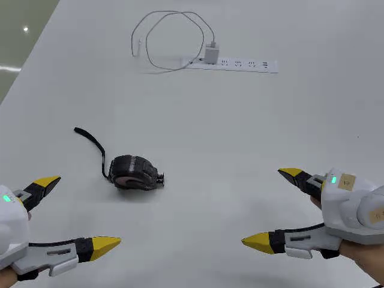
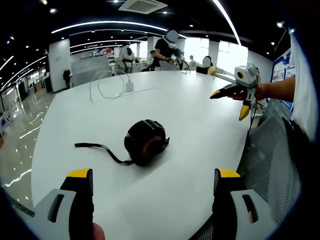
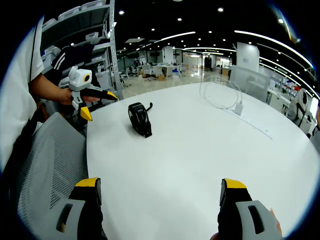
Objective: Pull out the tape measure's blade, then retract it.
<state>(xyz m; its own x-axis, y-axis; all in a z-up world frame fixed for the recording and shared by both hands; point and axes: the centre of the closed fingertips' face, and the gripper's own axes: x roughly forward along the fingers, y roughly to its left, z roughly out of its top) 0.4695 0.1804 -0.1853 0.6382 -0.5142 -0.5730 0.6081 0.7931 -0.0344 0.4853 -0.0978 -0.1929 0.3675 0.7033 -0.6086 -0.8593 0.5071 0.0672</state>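
Bright, even overhead lighting, soft shadows; gripper views bend at edges.

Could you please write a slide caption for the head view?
Left gripper and right gripper, both open, hover before a black tape measure on the white table.

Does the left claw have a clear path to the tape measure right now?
Probably yes: the left claw is open and the table between it and the tape measure looks bare.

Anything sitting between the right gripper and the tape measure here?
Nothing: a bare stretch of white tabletop separates the right gripper from the tape measure, as the head view and the right gripper view both show.
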